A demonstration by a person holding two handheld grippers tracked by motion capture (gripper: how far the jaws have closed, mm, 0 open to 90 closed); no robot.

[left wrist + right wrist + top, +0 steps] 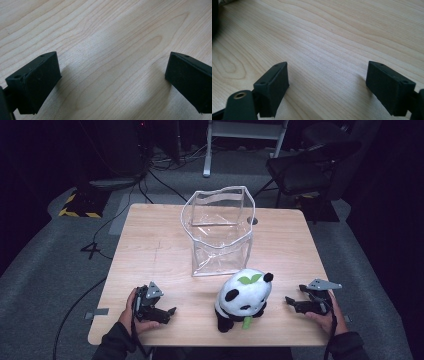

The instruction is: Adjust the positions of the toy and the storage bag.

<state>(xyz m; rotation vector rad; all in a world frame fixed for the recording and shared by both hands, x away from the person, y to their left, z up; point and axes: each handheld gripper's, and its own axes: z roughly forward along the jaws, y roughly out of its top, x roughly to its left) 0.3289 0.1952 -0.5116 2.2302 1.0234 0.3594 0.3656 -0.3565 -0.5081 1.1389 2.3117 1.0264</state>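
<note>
In the high view, the person's forearms are cut off by the bottom edge, and the dark room in the upper part of the frame swallows detail of the chair (pixel 305 167) at upper right. The panda plush (pixel 243 300) faces away, so its face is hidden. In the right gripper view, a dark shape (pixel 215 17) at the upper left edge is cut off and cannot be identified.
</note>
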